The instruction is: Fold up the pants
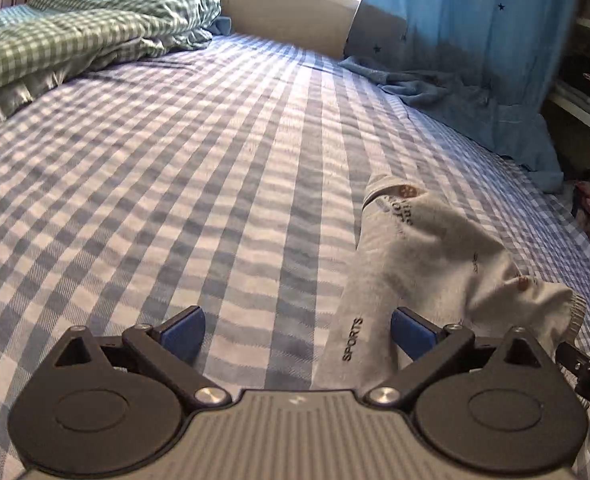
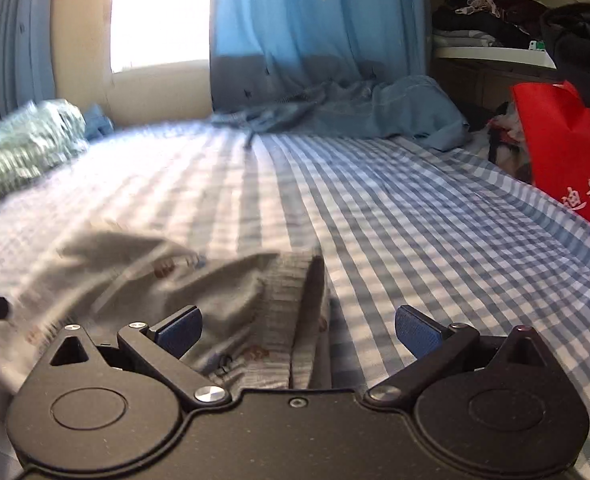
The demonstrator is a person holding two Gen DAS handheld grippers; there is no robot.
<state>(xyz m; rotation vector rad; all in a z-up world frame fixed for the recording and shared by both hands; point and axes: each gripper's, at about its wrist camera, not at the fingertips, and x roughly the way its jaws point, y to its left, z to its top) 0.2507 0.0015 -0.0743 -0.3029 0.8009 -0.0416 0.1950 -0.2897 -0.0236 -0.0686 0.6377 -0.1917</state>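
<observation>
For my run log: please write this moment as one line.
left gripper: open | right gripper: open | grey pants: unheld, on checked bed sheet

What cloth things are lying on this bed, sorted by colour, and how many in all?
Grey: 1, the pants
Green check: 1, the quilt
Plain blue: 1, the crumpled garment by the curtain
Total: 3, on the blue-check sheet
</observation>
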